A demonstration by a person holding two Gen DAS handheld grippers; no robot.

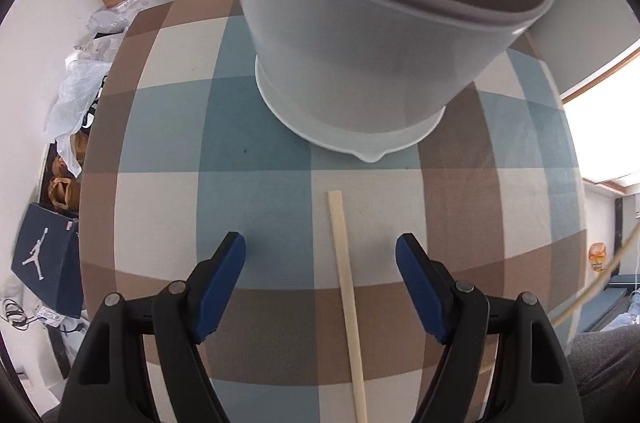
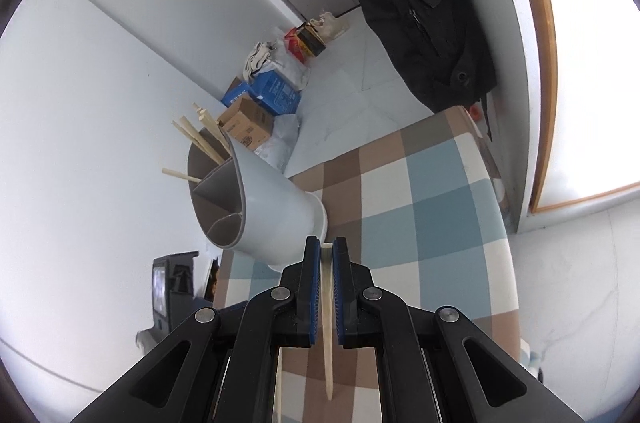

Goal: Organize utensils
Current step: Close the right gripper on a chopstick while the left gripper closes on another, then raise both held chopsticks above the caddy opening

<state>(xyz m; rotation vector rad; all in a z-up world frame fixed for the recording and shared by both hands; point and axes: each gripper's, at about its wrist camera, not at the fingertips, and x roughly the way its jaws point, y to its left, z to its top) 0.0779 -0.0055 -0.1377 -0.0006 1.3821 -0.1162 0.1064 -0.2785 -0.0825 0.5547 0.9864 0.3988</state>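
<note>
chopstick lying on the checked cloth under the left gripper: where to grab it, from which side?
Grip the chopstick mid-shaft, coming straight down from above. It lies flat on the tablecloth, running between the open left gripper fingers, so they already straddle it; closing across its thin width should work.
</note>
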